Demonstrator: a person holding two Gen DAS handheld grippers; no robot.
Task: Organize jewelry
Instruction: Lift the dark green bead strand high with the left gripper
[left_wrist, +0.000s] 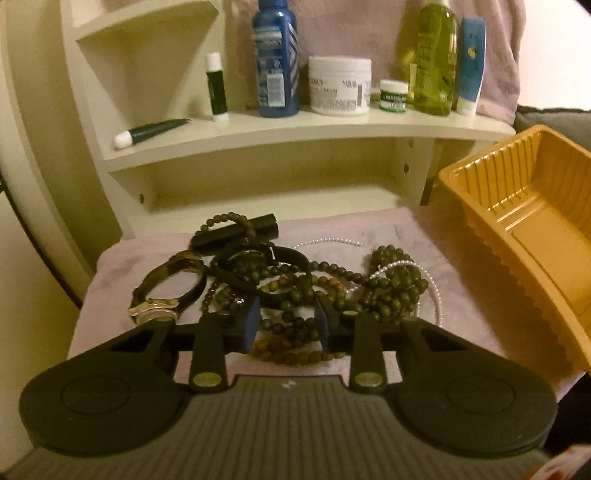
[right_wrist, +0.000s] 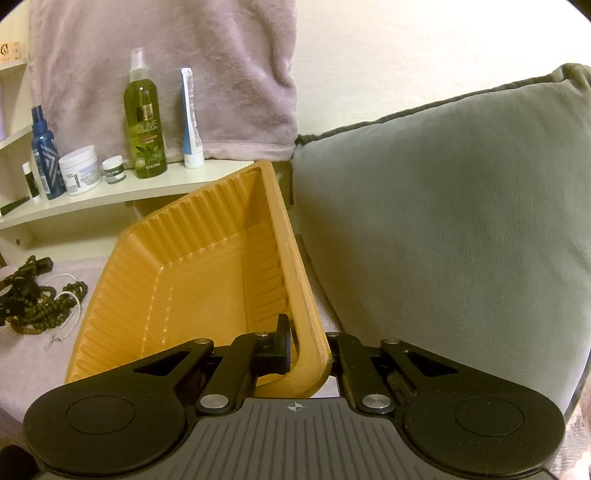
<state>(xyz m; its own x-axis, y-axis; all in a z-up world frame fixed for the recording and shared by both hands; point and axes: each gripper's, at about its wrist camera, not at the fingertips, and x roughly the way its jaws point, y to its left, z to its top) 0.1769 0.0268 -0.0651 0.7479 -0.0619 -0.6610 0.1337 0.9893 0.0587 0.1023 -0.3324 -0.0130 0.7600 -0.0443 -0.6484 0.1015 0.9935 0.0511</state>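
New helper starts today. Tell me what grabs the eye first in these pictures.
The orange tray dominates, tilted up with the right claw clamped on its near corner. Left of it, a tangled jewelry pile lies on the pink cloth, with the open left claw over it.

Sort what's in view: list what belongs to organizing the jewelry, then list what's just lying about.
For the job:
bead strands
pearl strand
wristwatch
orange tray
left tool
right tool

Lying about:
olive spray bottle
blue bottle
cream jar
grey cushion
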